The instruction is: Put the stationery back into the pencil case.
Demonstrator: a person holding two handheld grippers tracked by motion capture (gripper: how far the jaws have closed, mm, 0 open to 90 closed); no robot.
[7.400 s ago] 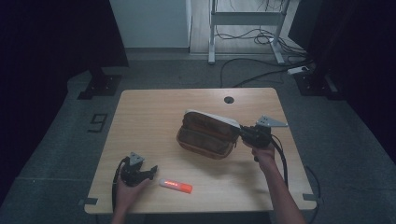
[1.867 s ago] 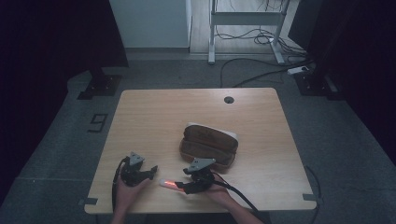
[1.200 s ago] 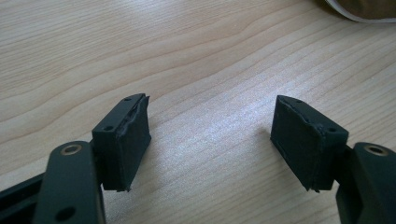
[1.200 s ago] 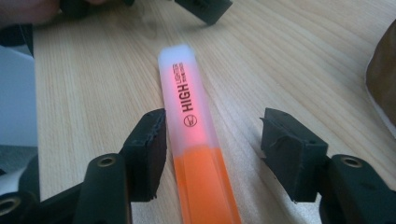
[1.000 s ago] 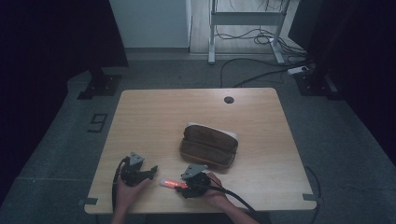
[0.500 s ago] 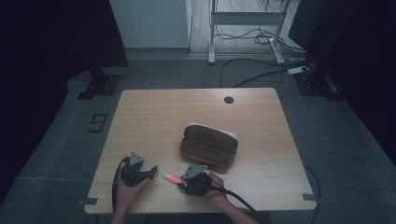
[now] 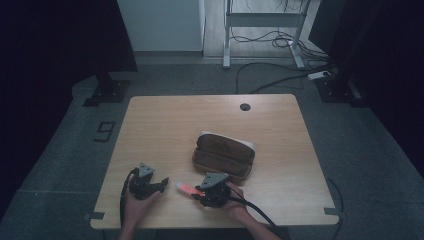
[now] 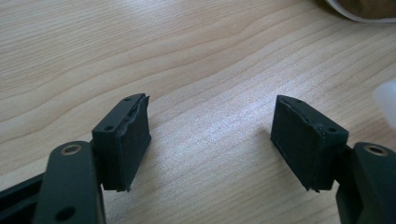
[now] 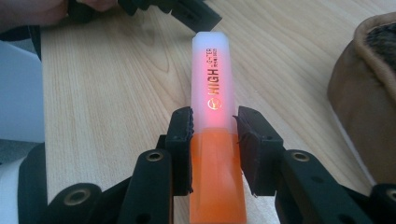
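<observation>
Highlighter clamped between right gripper pads (cap end protruding).

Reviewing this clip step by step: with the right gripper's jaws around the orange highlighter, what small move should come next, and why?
Probably lift the highlighter slightly and carry it toward the open brown case. The right gripper has its pads pressed on the marker's sides, its jaws having just closed, so the grip looks set. The left gripper stands open over bare table, holding nothing.

orange highlighter, white cap, brown case
</observation>
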